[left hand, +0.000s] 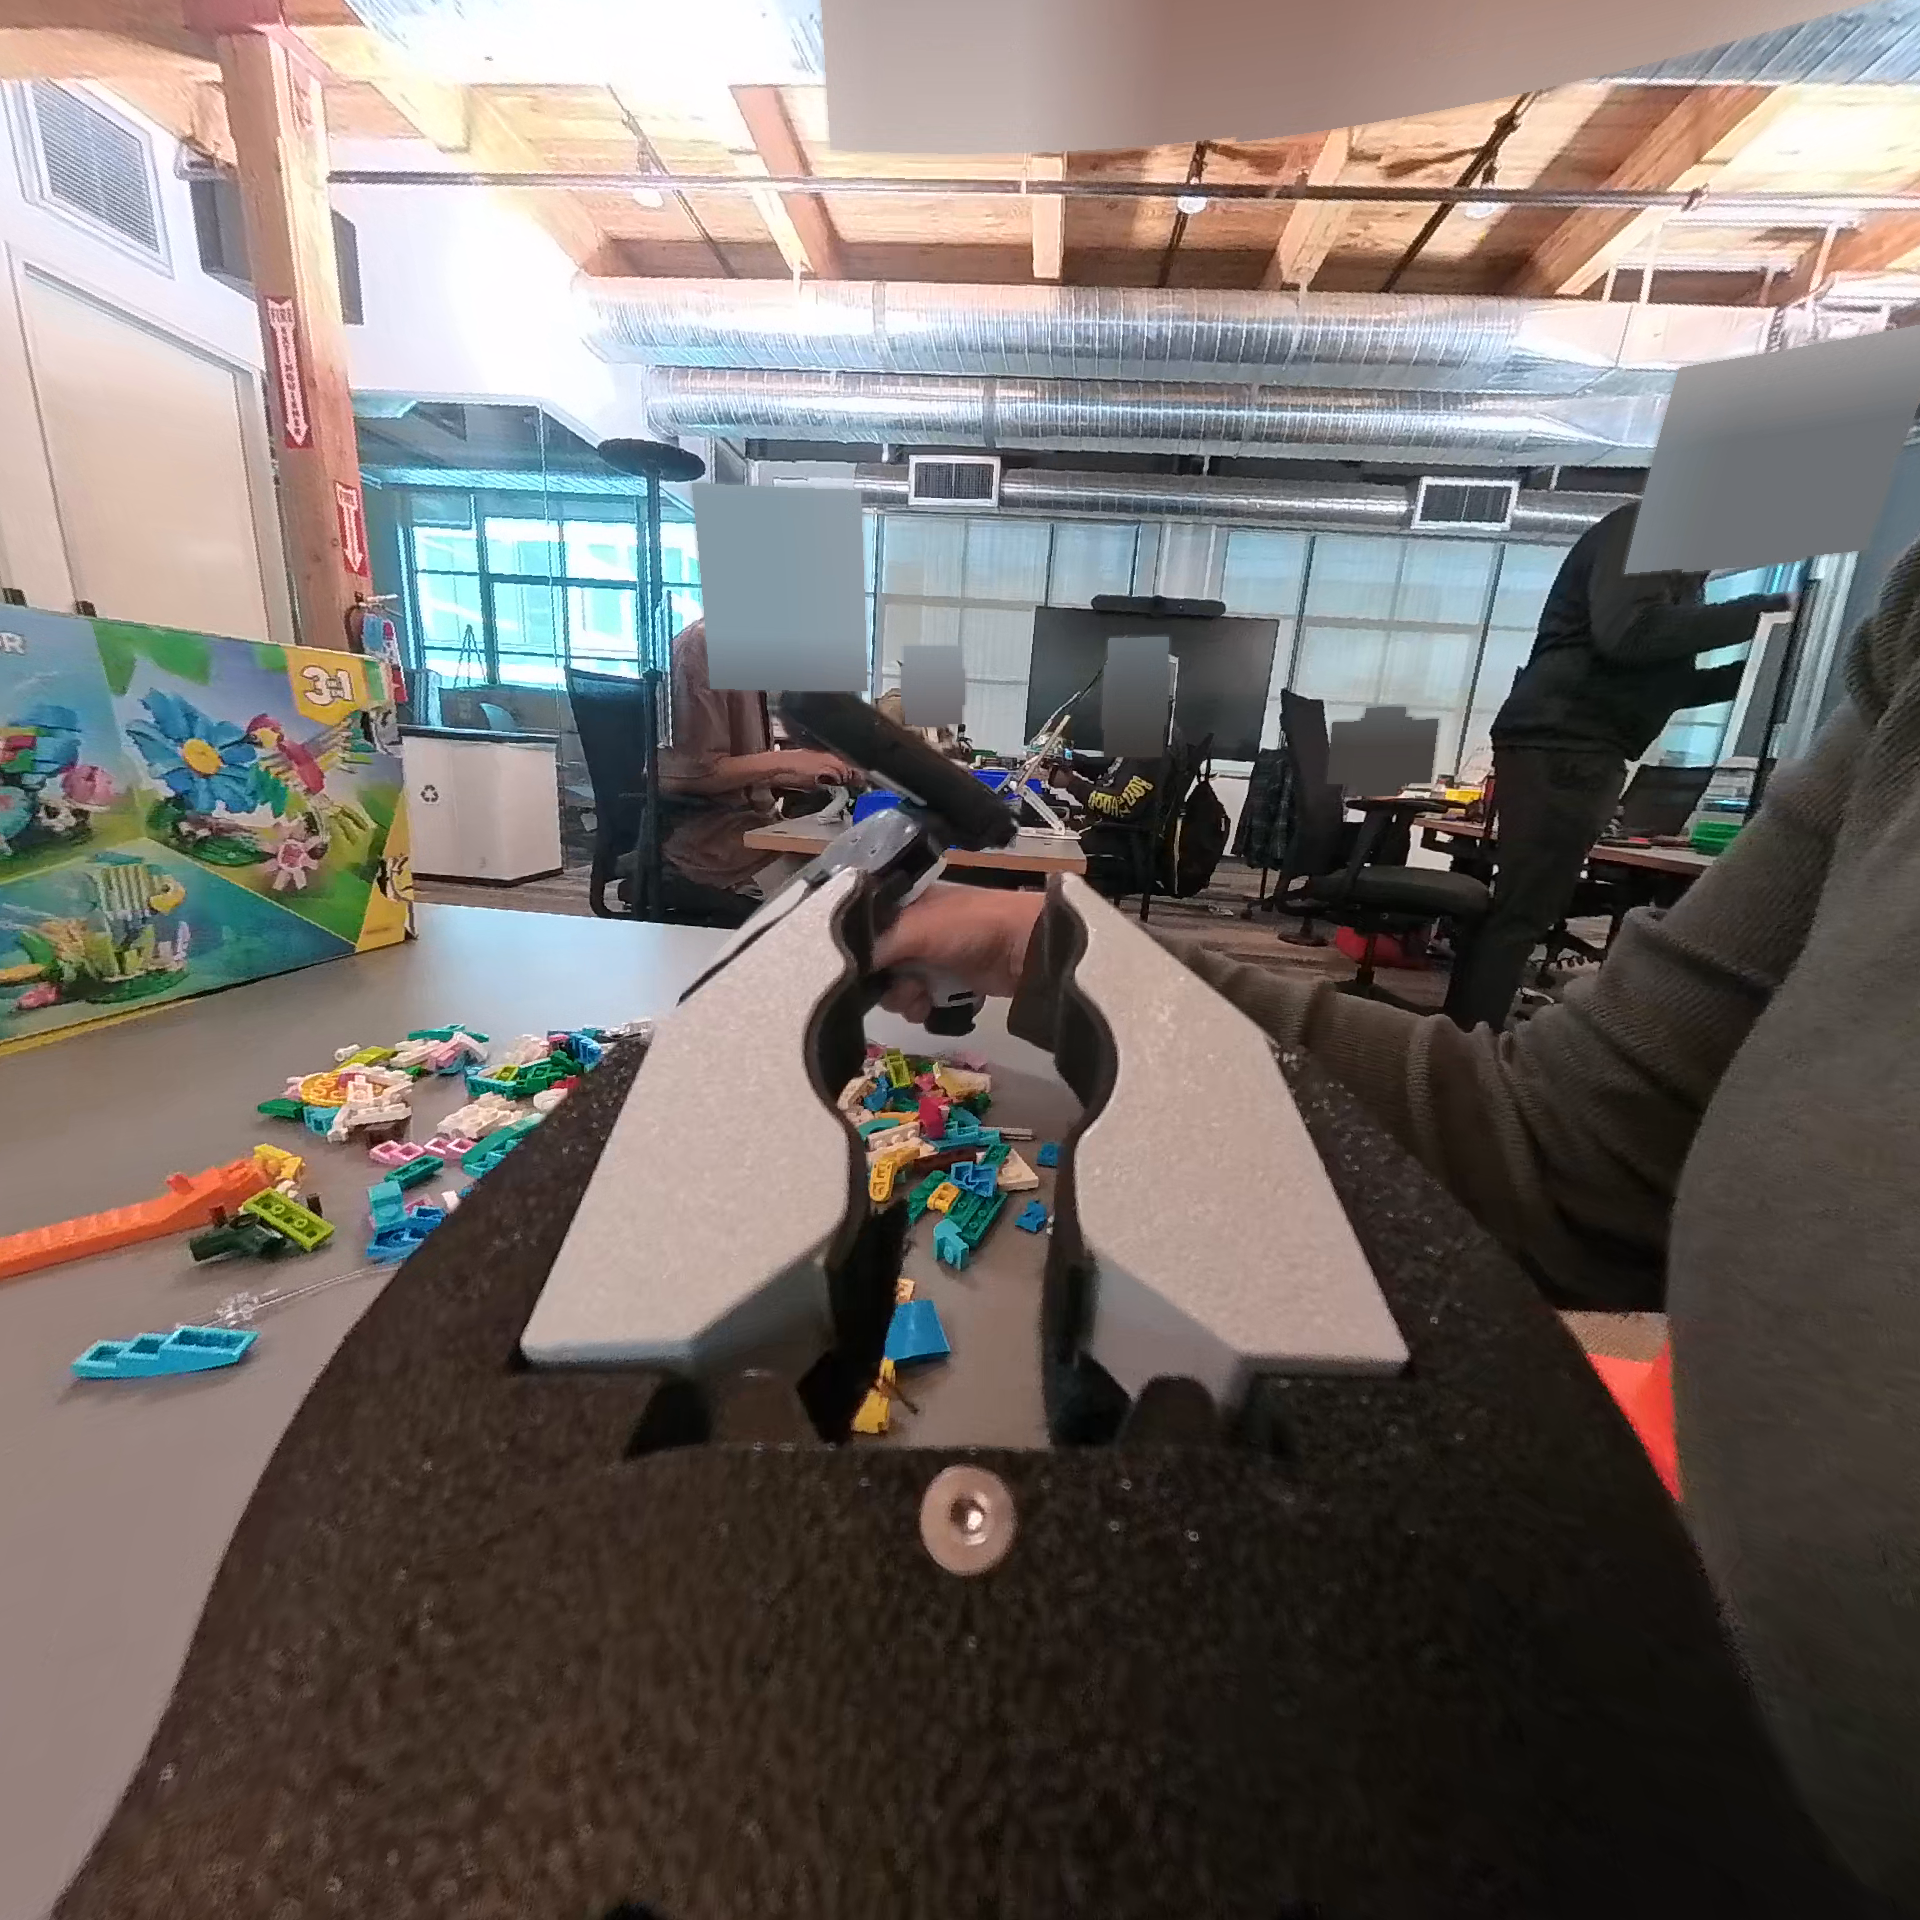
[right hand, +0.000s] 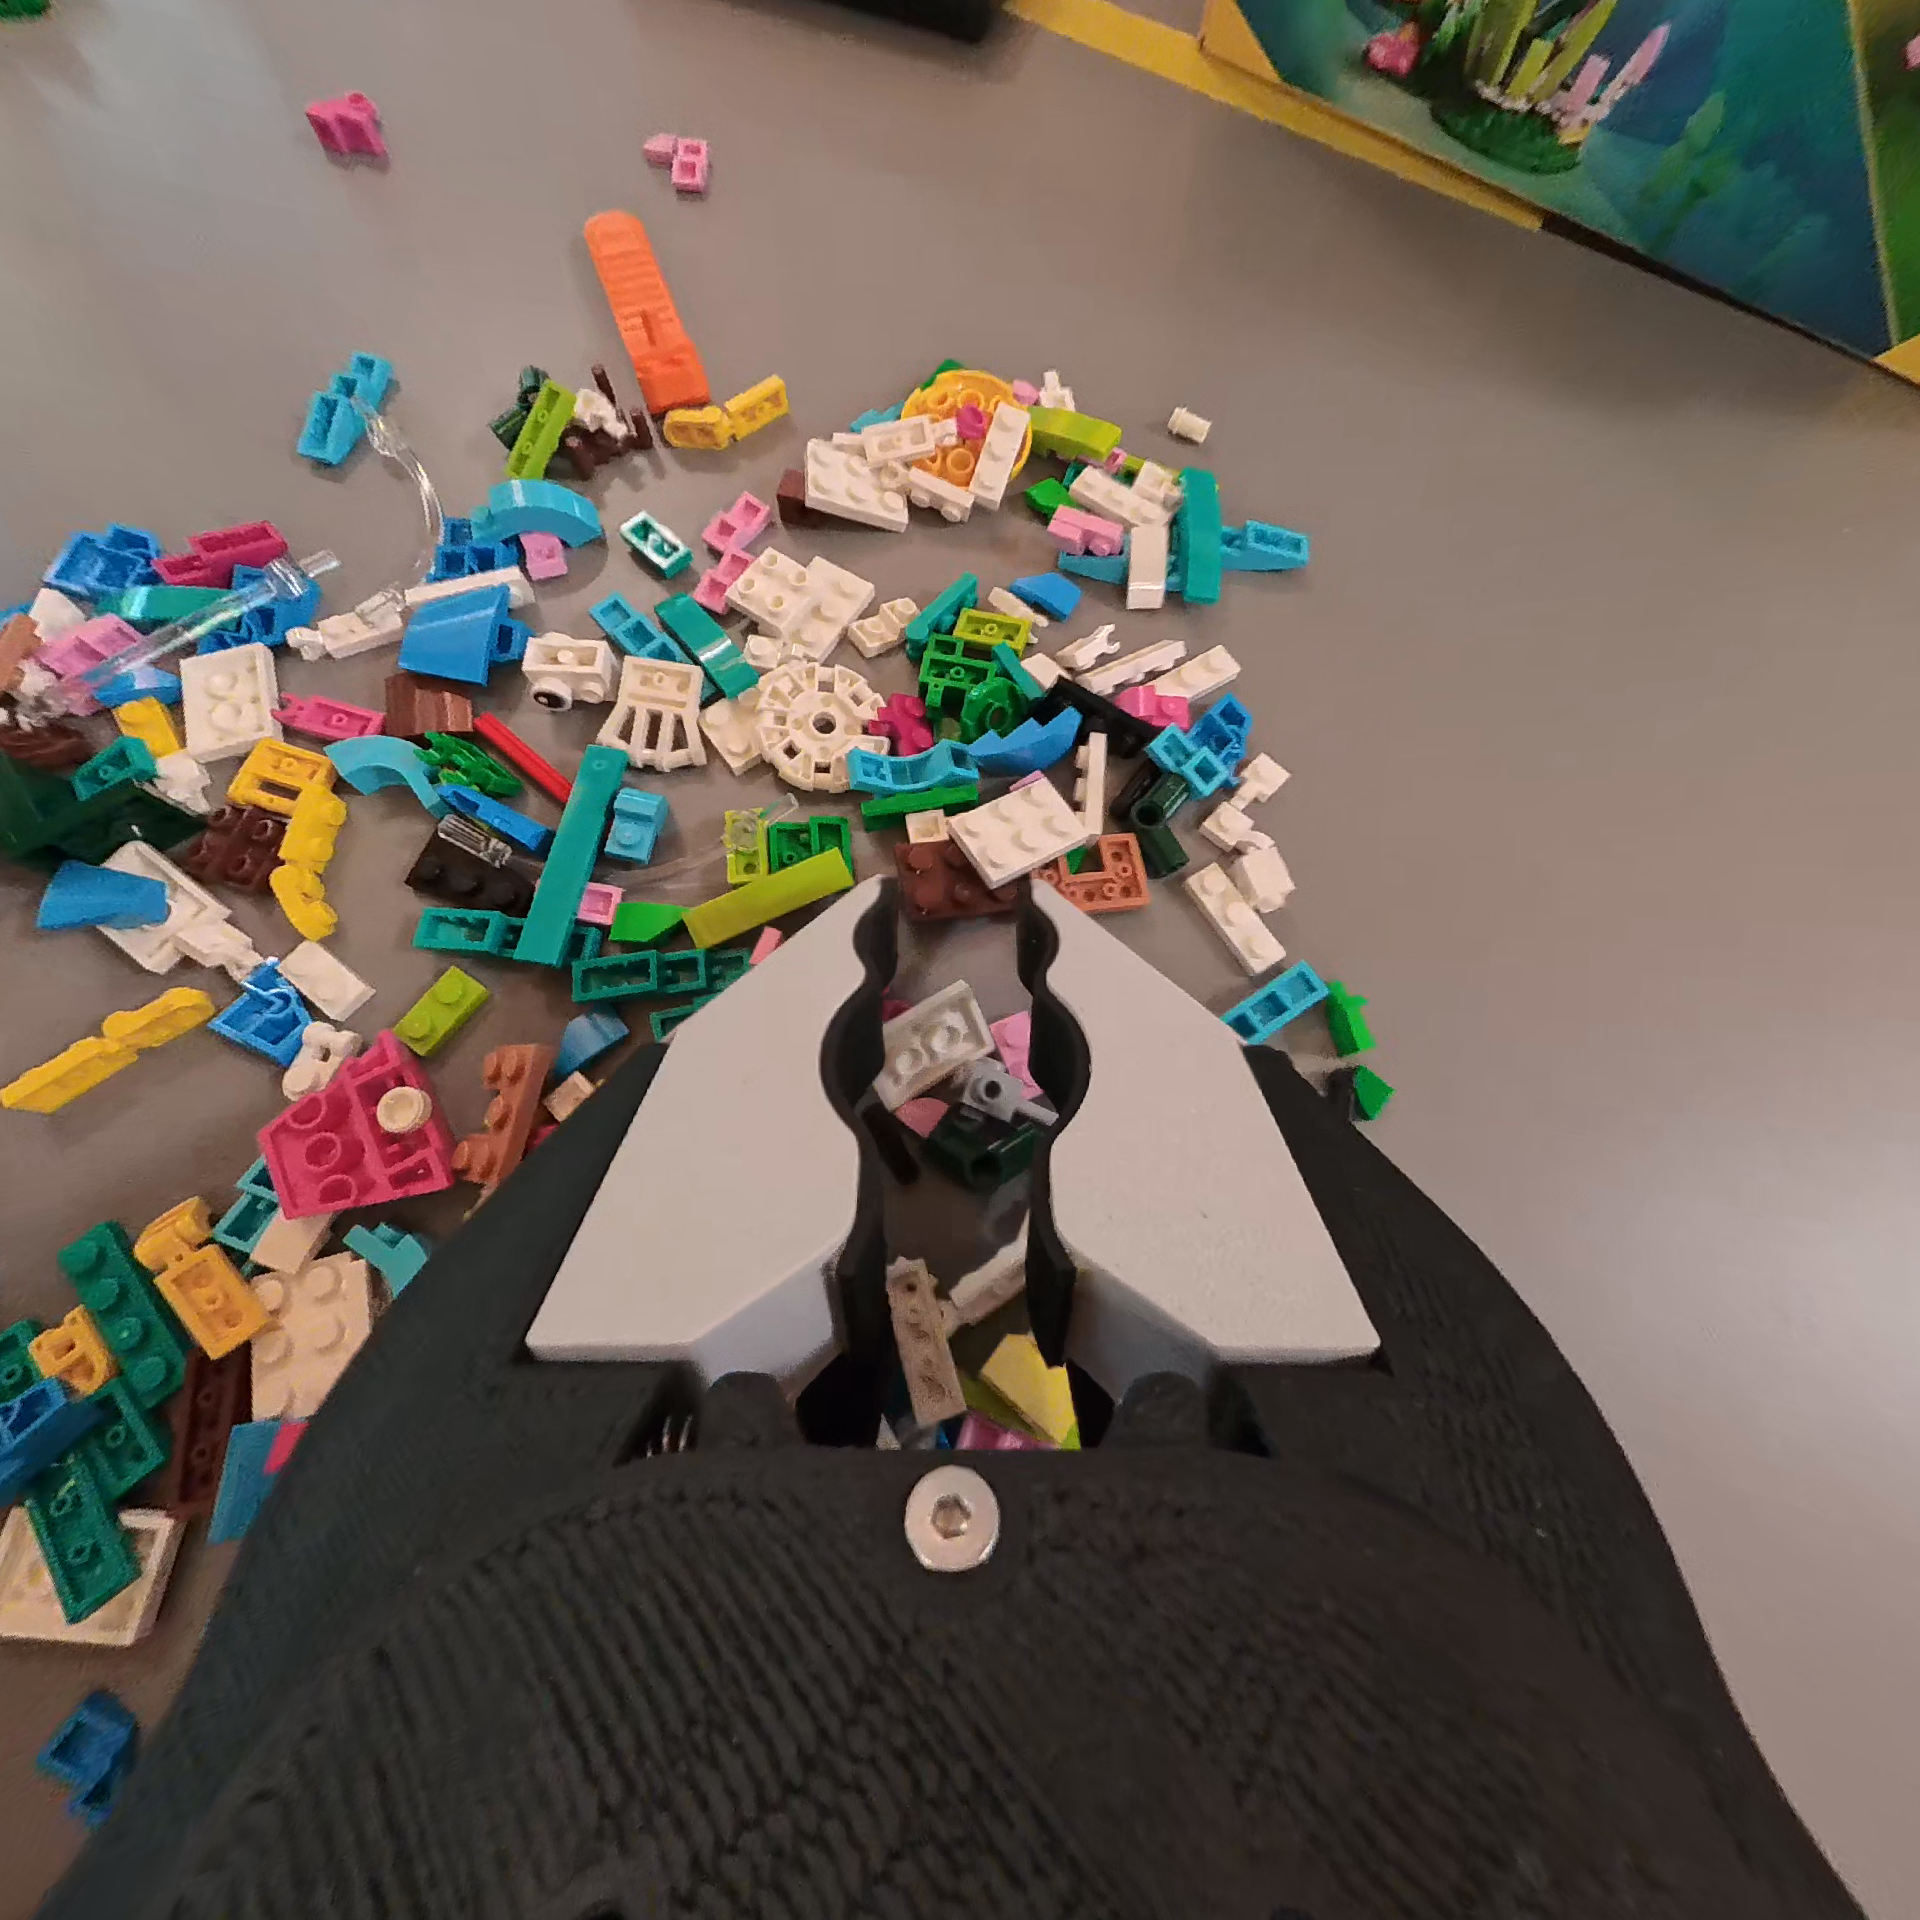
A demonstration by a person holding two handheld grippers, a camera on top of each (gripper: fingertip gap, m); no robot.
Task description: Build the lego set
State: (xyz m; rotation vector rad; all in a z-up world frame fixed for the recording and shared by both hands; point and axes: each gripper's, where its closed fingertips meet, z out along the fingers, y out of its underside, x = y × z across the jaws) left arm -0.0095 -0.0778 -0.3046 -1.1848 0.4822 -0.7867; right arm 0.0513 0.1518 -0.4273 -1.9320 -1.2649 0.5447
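Loose Lego bricks lie in a pile (right hand: 821,717) on the grey table (right hand: 1558,831). My right gripper (right hand: 958,885) hovers over the pile's near edge, open and empty. Below its jaws lie a white plate (right hand: 935,1039) and a dark green piece (right hand: 982,1143), with a brown plate (right hand: 951,878) at the tips. My left gripper (left hand: 956,894) is open and empty, raised over the table and pointing level. Through its jaws the pile (left hand: 935,1132) shows. Beyond it, a hand (left hand: 966,940) holds the other gripper over the pile.
An orange brick separator (left hand: 125,1221) lies left of the pile and also shows in the right wrist view (right hand: 644,312). The Lego box (left hand: 187,821) stands at the far left and also shows in the right wrist view (right hand: 1621,135). A grey sleeve (left hand: 1558,1091) crosses on the right. People sit at desks beyond. The left gripper's tips are roughly 25 cm from the right gripper's. My left tips are about 25 cm from the dark green piece (right hand: 982,1143), my right tips only 5 cm.
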